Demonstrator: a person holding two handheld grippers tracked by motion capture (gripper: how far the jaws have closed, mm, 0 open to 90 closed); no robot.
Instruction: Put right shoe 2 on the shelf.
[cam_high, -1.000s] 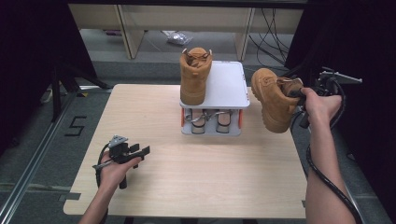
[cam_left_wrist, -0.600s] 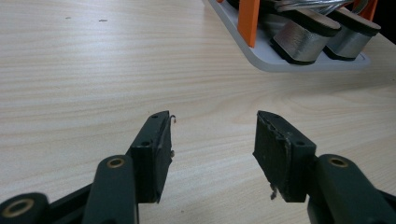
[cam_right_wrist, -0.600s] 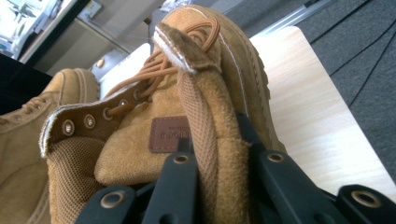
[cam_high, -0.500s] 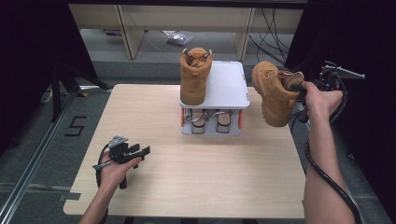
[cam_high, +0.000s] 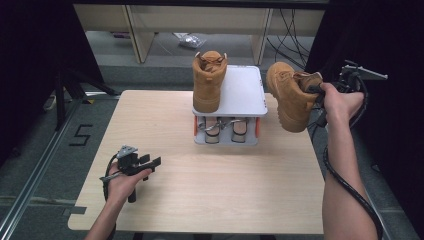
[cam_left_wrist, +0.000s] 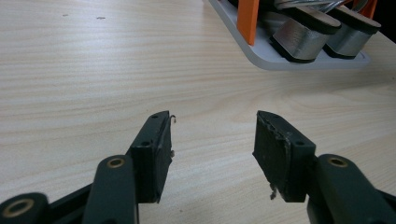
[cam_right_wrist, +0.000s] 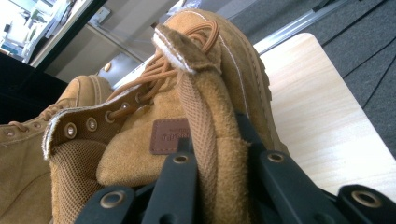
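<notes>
Right gripper (cam_high: 320, 92) raised beside rack (cam_high: 239, 95), jaws clamped on boot (cam_high: 287, 95) collar, probably past worktop (cam_high: 210, 190) right edge. Left gripper (cam_high: 150, 162) low over bare worktop, jaws wide, empty.

Both grippers have black jaws with brass-ringed screw holes and trailing black cables; forearms are bare.
</notes>
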